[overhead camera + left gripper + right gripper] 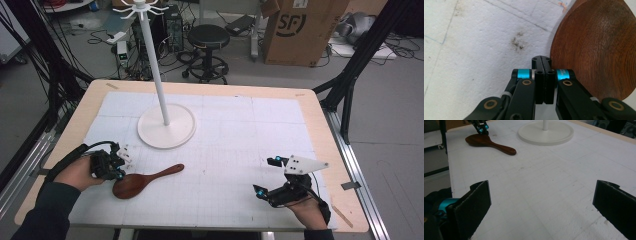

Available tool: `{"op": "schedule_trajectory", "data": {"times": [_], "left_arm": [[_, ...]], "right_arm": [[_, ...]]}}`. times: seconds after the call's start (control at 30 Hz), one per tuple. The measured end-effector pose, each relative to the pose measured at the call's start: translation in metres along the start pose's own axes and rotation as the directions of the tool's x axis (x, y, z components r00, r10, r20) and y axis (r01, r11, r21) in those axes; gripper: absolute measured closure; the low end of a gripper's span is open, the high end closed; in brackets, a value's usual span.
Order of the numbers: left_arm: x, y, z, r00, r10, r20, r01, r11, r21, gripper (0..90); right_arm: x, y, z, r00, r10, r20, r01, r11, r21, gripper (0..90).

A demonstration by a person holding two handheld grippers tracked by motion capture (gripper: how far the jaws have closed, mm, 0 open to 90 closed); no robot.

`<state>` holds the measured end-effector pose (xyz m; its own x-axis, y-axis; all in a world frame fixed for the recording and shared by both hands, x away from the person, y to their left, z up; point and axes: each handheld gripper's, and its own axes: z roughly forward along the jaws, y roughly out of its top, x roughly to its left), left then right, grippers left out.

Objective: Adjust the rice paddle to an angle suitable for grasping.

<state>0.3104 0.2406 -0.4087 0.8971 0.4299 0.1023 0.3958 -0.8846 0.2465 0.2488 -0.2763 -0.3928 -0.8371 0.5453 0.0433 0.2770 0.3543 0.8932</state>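
A dark wooden spoon [141,181] lies flat on the white mat, bowl at the near left and handle pointing right toward the middle. My left gripper [118,169] is shut, its tip down at the left rim of the bowl. In the left gripper view the jaws [543,60] press together with nothing between them, right beside the bowl [596,42]. My right gripper [264,175] stands wide open at the near right, well apart from the spoon. The right gripper view has its pads [475,202] far apart over bare mat, with the spoon [491,143] far off.
A white coat-hook stand [156,65] rises from a round base [175,135] at the mat's back left; the base [554,133] also lies ahead in the right gripper view. The wooden table [320,115] borders the mat. A stool and a cardboard box stand beyond.
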Motion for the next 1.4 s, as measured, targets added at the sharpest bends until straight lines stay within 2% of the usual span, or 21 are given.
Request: {"op": "schedule_trajectory", "data": {"times": [0.5, 0.6, 0.67, 0.73, 0.77, 0.8, 0.83, 0.87, 0.93, 0.97, 1.03, 1.1, 1.33, 1.37, 1.4], "left_arm": [[-0.016, -0.006, -0.001, 0.9991, -0.040, 0.010, 0.040, 0.9992, 0.003, 89.9], [-0.017, -0.007, -0.002, 0.9983, -0.056, 0.016, 0.056, 0.9984, 0.006, 89.8], [-0.016, -0.008, -0.003, 0.9959, -0.087, 0.026, 0.087, 0.9962, 0.005, 89.8], [-0.016, -0.008, -0.004, 0.9953, -0.094, 0.022, 0.094, 0.9956, 0.004, 89.2], [-0.016, -0.008, -0.005, 0.9941, -0.107, 0.017, 0.107, 0.9942, -0.006, 85.9], [-0.014, -0.008, -0.009, 0.9911, -0.133, 0.009, 0.133, 0.9906, -0.033, 78.1], [-0.014, -0.008, -0.009, 0.9911, -0.133, 0.009, 0.133, 0.9906, -0.033, 72.0], [-0.013, -0.007, -0.013, 0.9846, -0.173, 0.024, 0.174, 0.9832, -0.054, 68.9], [-0.013, -0.006, -0.014, 0.9838, -0.178, 0.020, 0.179, 0.9820, -0.059, 60.8], [-0.013, -0.005, -0.015, 0.9818, -0.189, 0.015, 0.190, 0.9790, -0.073, 58.1], [-0.012, -0.003, -0.020, 0.9838, -0.179, 0.017, 0.179, 0.9801, -0.085, 53.3], [-0.013, 0.001, -0.025, 0.9820, -0.186, 0.032, 0.188, 0.9755, -0.114, 49.8], [-0.020, 0.013, -0.031, 0.9851, -0.168, 0.038, 0.171, 0.9760, -0.135, 32.8], [-0.021, 0.016, -0.031, 0.9855, -0.165, 0.038, 0.169, 0.9759, -0.138, 32.8], [-0.022, 0.018, -0.032, 0.9856, -0.165, 0.037, 0.169, 0.9752, -0.143, 27.8]], "right_arm": [[0.001, 0.001, 0.001, 1.0000, -0.003, -0.002, 0.003, 1.0000, 0.001, 0.4], [0.001, 0.001, 0.001, 1.0000, -0.003, -0.001, 0.003, 1.0000, 0.001, 0.4], [0.001, 0.001, 0.001, 1.0000, -0.002, -0.001, 0.002, 1.0000, 0.000, 0.4], [0.001, 0.002, 0.001, 1.0000, -0.002, -0.002, 0.002, 1.0000, 0.002, 0.4], [0.001, 0.002, 0.001, 1.0000, 0.000, -0.003, 0.000, 1.0000, 0.002, 0.4], [0.000, 0.002, 0.001, 1.0000, 0.001, -0.002, -0.001, 1.0000, 0.003, 0.4], [0.000, 0.002, 0.001, 1.0000, 0.001, -0.002, -0.001, 1.0000, 0.003, 0.4], [0.000, 0.002, 0.001, 1.0000, 0.006, -0.004, -0.006, 0.9999, 0.010, 0.4], [0.000, 0.002, 0.001, 0.9999, 0.010, -0.008, -0.010, 0.9998, 0.015, 0.4], [0.000, 0.002, 0.002, 0.9999, 0.012, -0.007, -0.012, 0.9998, 0.016, 0.4], [0.000, 0.002, 0.002, 0.9999, 0.011, -0.007, -0.011, 0.9998, 0.017, 0.4], [0.000, 0.002, 0.002, 0.9999, 0.009, -0.007, -0.009, 0.9998, 0.016, 0.4], [-0.001, 0.001, 0.002, 1.0000, 0.005, -0.006, -0.005, 0.9998, 0.017, 0.4], [-0.001, 0.001, 0.002, 1.0000, 0.005, -0.006, -0.005, 0.9998, 0.017, 0.4], [-0.001, 0.001, 0.002, 1.0000, 0.006, -0.007, -0.005, 0.9998, 0.018, 0.4]]}}
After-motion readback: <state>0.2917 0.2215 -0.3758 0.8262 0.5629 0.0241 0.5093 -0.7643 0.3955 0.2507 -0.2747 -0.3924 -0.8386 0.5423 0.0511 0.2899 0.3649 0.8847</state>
